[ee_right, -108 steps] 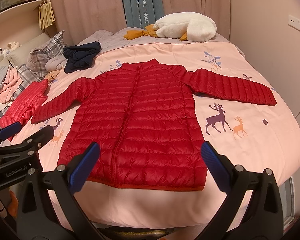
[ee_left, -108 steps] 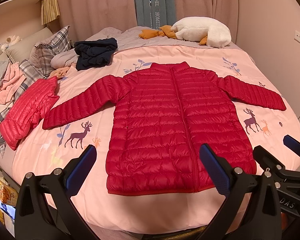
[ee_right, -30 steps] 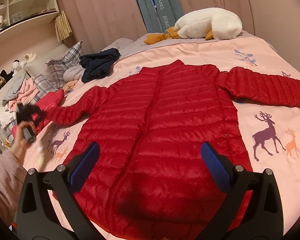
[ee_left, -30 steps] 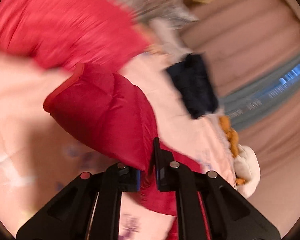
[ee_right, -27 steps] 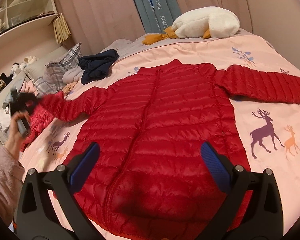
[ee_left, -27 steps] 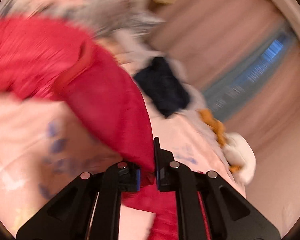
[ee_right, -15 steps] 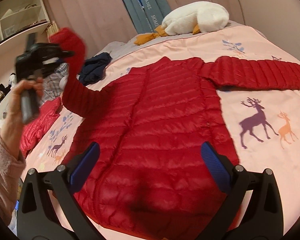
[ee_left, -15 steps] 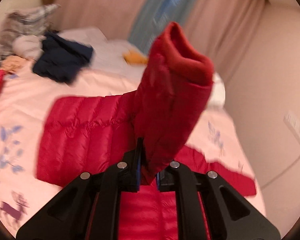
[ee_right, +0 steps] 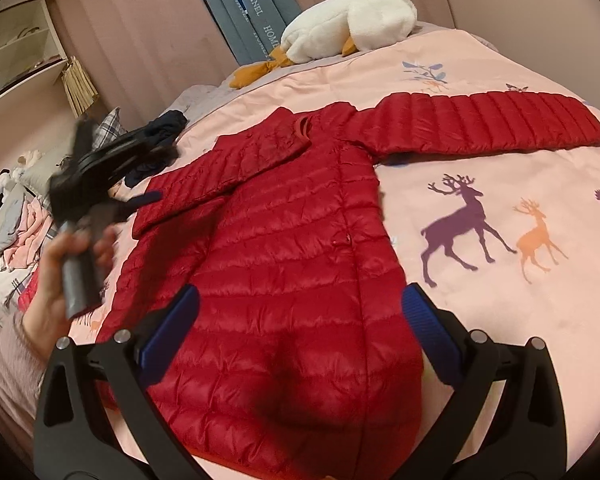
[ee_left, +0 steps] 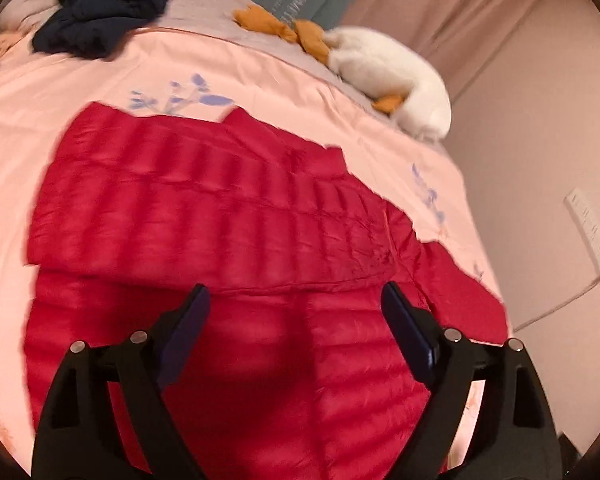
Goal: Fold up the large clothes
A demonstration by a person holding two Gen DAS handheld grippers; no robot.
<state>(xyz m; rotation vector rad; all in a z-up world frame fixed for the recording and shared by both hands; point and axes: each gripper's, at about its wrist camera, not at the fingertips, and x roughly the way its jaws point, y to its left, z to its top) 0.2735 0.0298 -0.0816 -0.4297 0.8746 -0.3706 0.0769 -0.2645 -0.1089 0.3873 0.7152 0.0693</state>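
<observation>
A red quilted puffer jacket (ee_right: 292,264) lies front up on the pink bedspread (ee_right: 500,312). Its left sleeve (ee_right: 228,168) is folded across the chest; in the left wrist view (ee_left: 204,216) it lies as a band over the body. Its right sleeve (ee_right: 484,124) stretches out flat to the right. My left gripper (ee_left: 296,324) is open and empty above the jacket's chest; it also shows, blurred, in the right wrist view (ee_right: 100,168), held in a hand. My right gripper (ee_right: 300,320) is open and empty above the jacket's lower part.
A white plush goose (ee_right: 348,28) lies at the head of the bed. A dark navy garment (ee_left: 100,24) sits at the back left. Pillows and a clothes pile (ee_right: 16,224) are on the far left, with shelves (ee_right: 16,60) above. A wall socket (ee_left: 588,232) is on the right.
My left gripper carried the left sleeve up and over the chest, then opened and let it go; the sleeve now lies folded on the jacket. My right gripper stayed open, moving slightly closer.
</observation>
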